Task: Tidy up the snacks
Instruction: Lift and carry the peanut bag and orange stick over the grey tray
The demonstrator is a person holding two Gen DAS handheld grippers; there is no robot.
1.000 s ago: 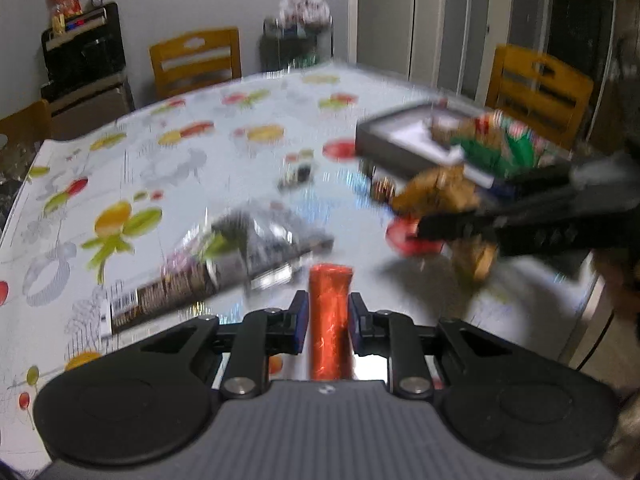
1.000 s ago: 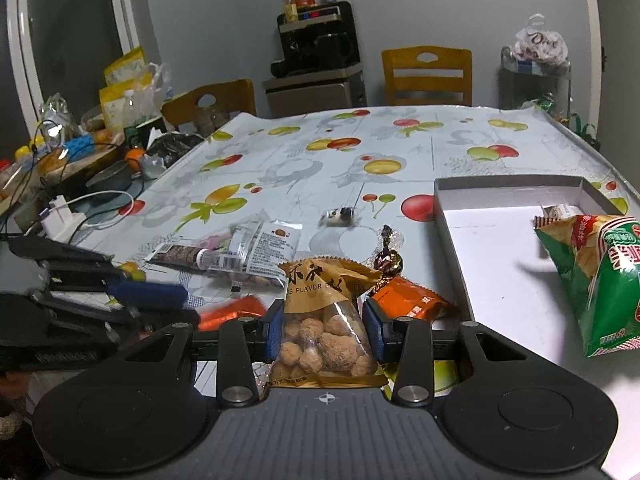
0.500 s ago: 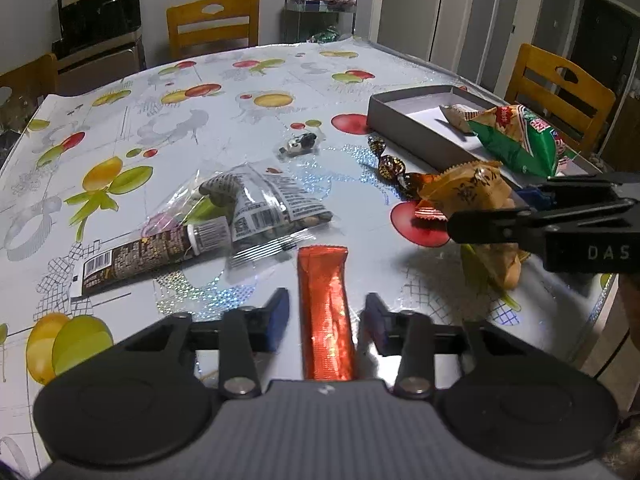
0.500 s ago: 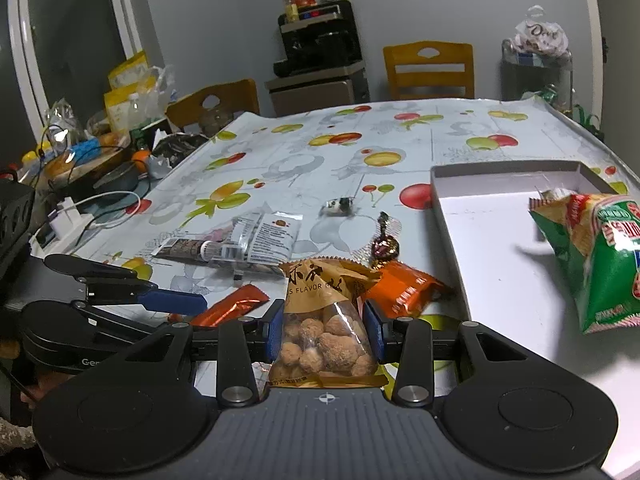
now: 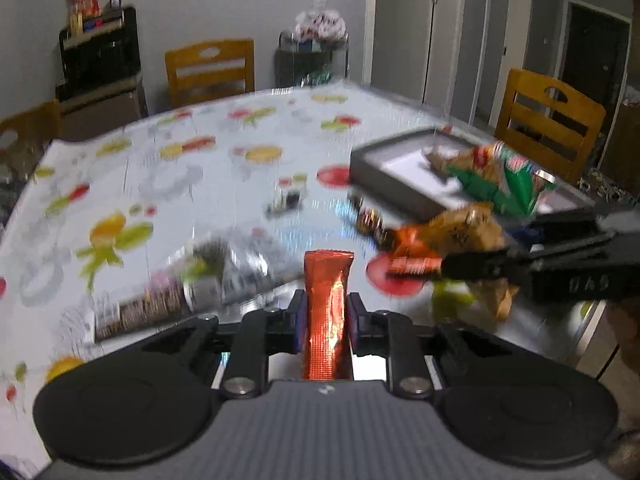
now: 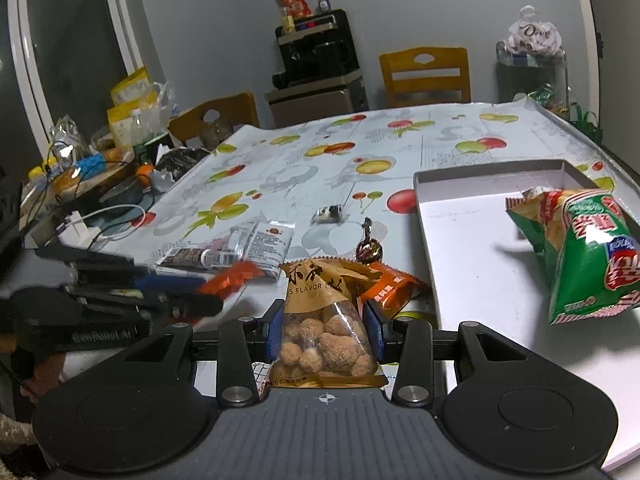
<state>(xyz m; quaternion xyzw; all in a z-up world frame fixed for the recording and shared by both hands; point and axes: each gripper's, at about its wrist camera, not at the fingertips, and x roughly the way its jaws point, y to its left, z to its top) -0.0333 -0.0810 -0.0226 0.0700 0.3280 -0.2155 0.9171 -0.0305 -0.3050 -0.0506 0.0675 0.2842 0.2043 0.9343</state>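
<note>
We have both hands loaded: the left hand-held gripper is clamped on a slim orange foil snack stick, while the right hand-held gripper pinches a tan bag of round brown snacks by its sides, both lifted, we judge, for the shallow grey box at the tabletop's right edge. A green chip bag already lies inside. An orange packet and a foil-wrapped candy crowd the box's near wall.
</note>
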